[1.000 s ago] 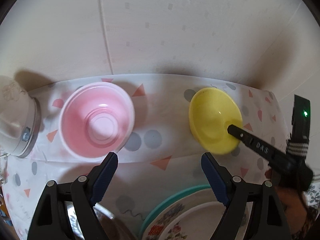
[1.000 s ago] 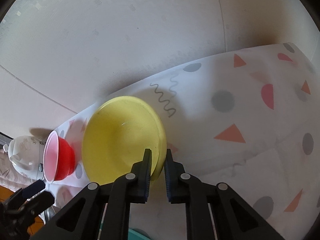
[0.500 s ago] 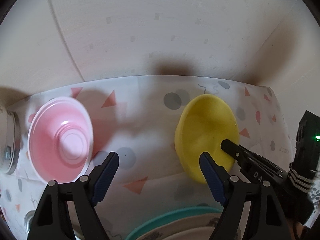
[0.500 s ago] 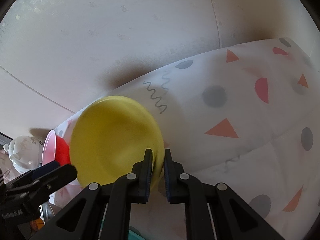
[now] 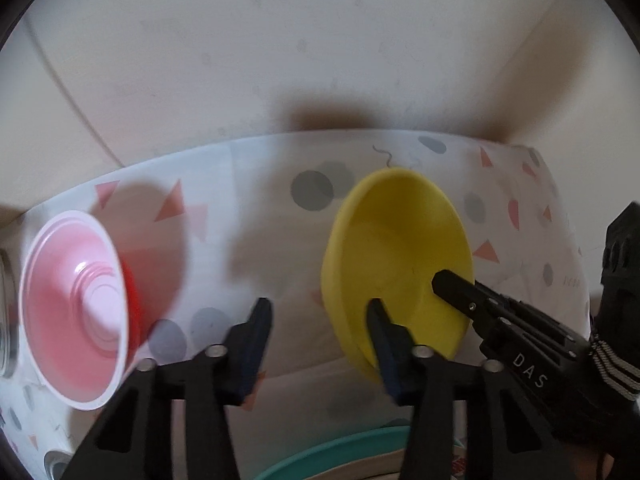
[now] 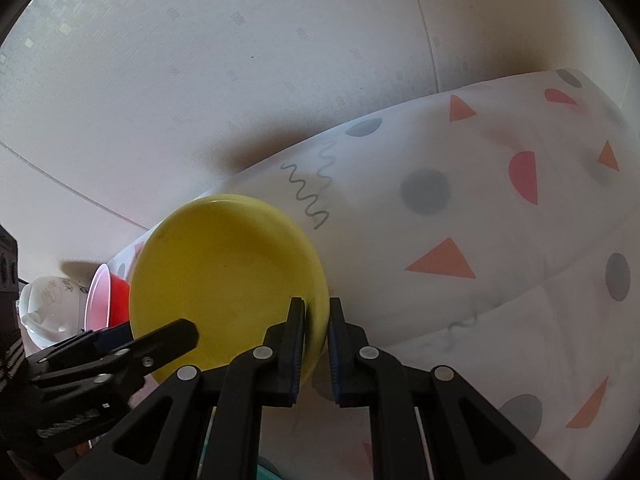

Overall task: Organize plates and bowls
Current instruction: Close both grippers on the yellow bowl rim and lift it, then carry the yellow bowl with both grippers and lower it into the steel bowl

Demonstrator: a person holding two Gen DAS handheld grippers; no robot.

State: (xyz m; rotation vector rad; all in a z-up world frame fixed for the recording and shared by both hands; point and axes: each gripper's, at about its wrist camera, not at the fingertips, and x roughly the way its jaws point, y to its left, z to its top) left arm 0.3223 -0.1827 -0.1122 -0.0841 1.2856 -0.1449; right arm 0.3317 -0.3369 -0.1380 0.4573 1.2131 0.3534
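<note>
Dim warm light, soft shadows on wall, fisheye edge warping, slight motion blur

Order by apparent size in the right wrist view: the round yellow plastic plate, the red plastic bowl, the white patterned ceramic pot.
1. Yellow plate, nearest the camera.
2 and 3. Red bowl and white pot: both partly hidden, similar, unranked.

Bowl: plain yellow. Second bowl: pink inside, red outside, white rim. Cloth: white, printed with grey dots, orange triangles, red half-discs, grey squiggles. Plate: teal rim. Grippers: black, dark blue pads. Wall: off-white, faint geometric pattern.
</note>
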